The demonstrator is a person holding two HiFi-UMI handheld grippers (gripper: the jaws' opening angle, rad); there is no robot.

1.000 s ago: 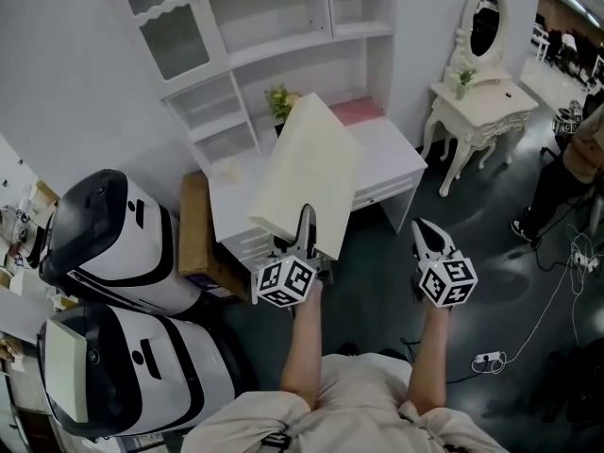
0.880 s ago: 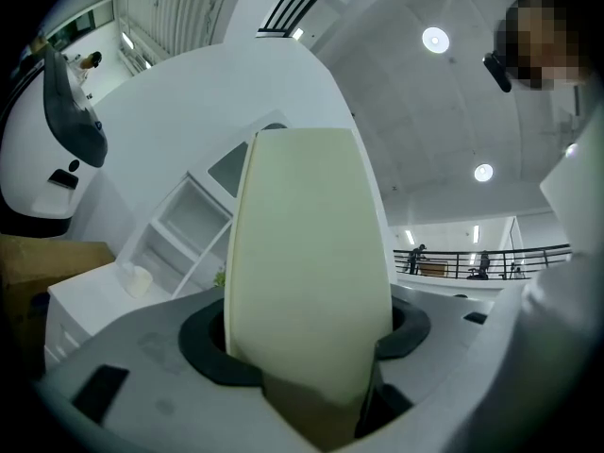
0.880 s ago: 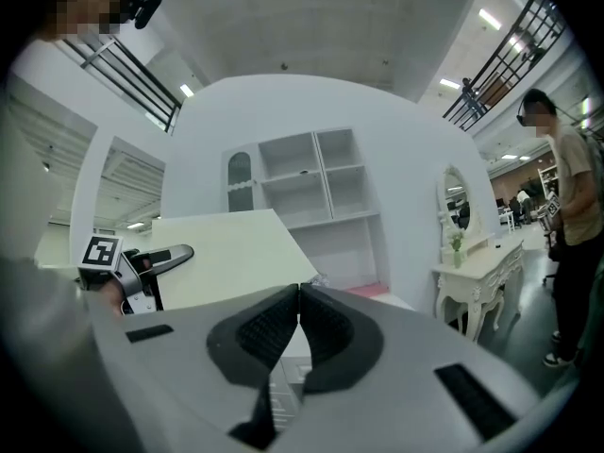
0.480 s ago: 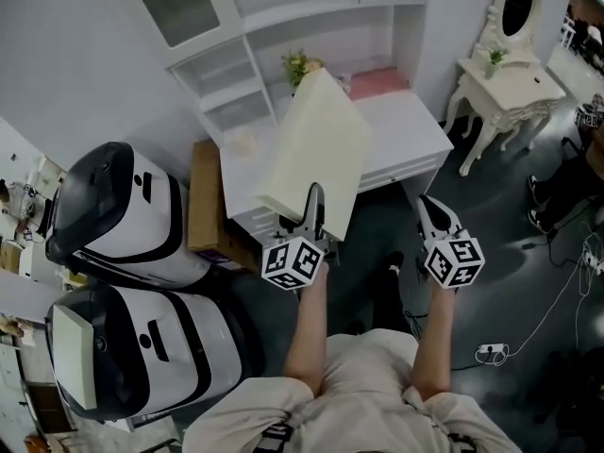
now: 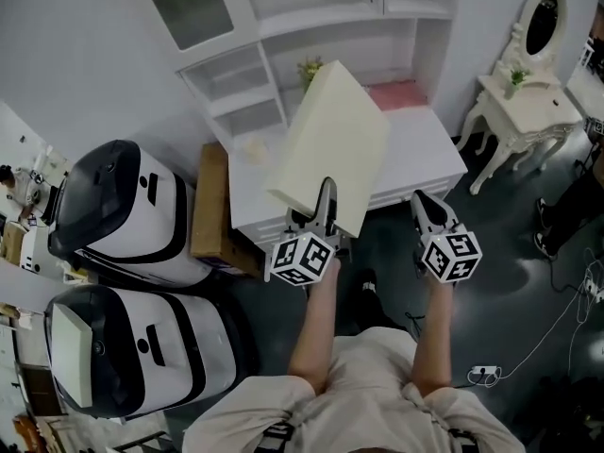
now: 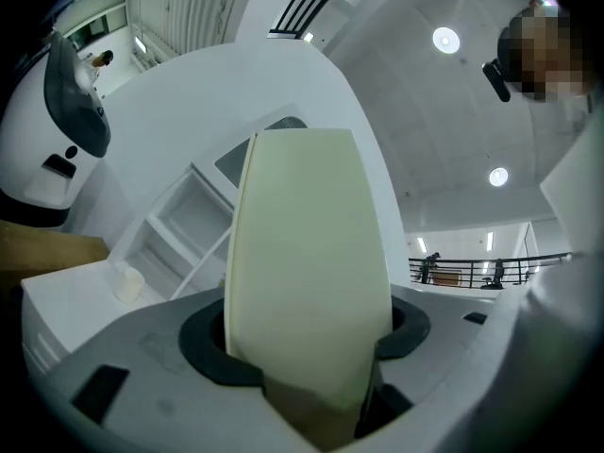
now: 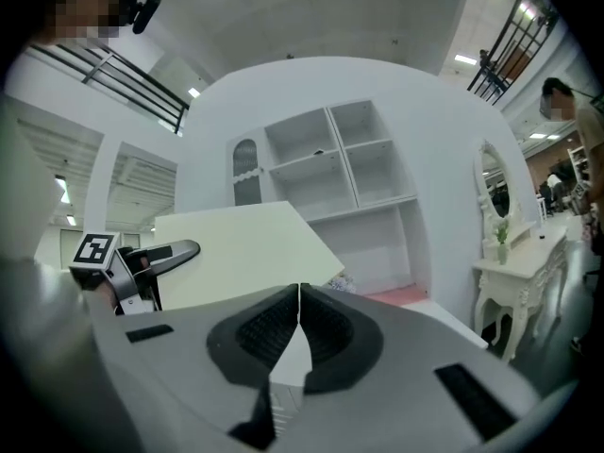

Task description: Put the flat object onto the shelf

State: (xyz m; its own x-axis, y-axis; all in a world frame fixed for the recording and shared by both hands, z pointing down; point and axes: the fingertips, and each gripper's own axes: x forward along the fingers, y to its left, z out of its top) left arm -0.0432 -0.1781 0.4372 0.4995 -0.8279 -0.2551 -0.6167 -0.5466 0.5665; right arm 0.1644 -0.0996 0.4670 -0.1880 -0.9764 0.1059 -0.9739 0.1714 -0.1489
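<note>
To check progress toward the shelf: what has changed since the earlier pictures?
The person has drawn slightly nearer the white desk and shelf unit, carrying the flat board along; in the head view the dressing table slid right. Nothing was grasped or released. Unchanged: the left tongs clamp the tilted board's lower edge, the right tongs stay shut and empty.

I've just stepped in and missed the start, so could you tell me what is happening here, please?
A person is working with two handheld grippers. The left gripper is clamped on the lower edge of a flat cream board, holding it up, tilted, above the white desk in front of the white shelf unit. The right gripper hangs beside it, its fingers together with nothing between them. The board is not yet on any shelf.
</note>
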